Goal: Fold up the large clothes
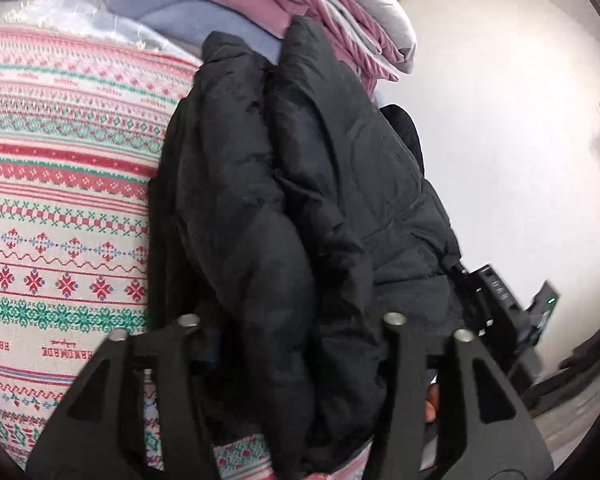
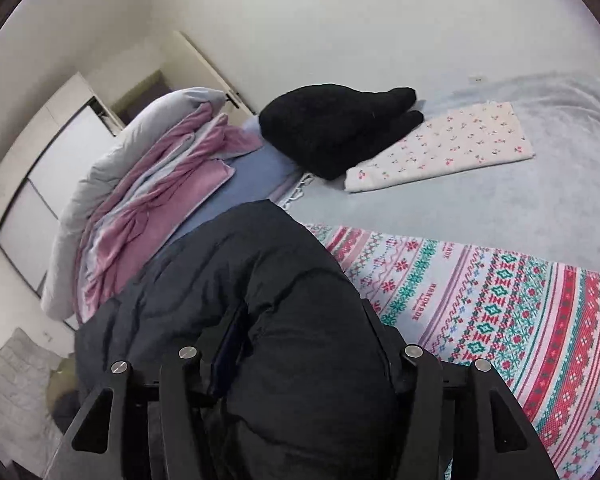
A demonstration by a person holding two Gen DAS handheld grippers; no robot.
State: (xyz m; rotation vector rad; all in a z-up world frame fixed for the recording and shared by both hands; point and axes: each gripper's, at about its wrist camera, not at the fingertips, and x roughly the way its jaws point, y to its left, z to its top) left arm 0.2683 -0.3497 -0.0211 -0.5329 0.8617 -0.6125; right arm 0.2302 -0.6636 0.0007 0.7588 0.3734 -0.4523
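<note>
Now, starting at your left, the cream woven blanket with red and green knitted-style bands (image 1: 60, 184) lies spread flat across the bed, and the black puffy quilted jacket (image 1: 292, 184) rests bunched on top of it, running away from you along the blanket's right edge. Your left gripper (image 1: 292, 344) has the near end of that jacket bulging up between its two black fingers (image 1: 180, 360); the jaws stand about halfway apart, and you cannot tell from this view whether the pads actually press the cloth. Beyond the jacket sits a heap of pink and grey folded bedding (image 1: 300, 4) on a blue sheet (image 1: 188, 16). At the jacket's right edge the other black tool body (image 1: 496, 304) pokes in against the white wall.

Further right, your right gripper (image 2: 300, 364) is in much the same state: jaws roughly half open, a fat fold of the black jacket (image 2: 260, 280) swelling between them, grip unclear. Left of it lies the pink and grey bedding (image 2: 148, 200); ahead, a black fleecy garment (image 2: 332, 128) sits partly on a white folded cloth with small cherry prints (image 2: 452, 148). To the right stretches the patterned blanket (image 2: 520, 320) over a pale grey bed cover (image 2: 460, 208).
</note>
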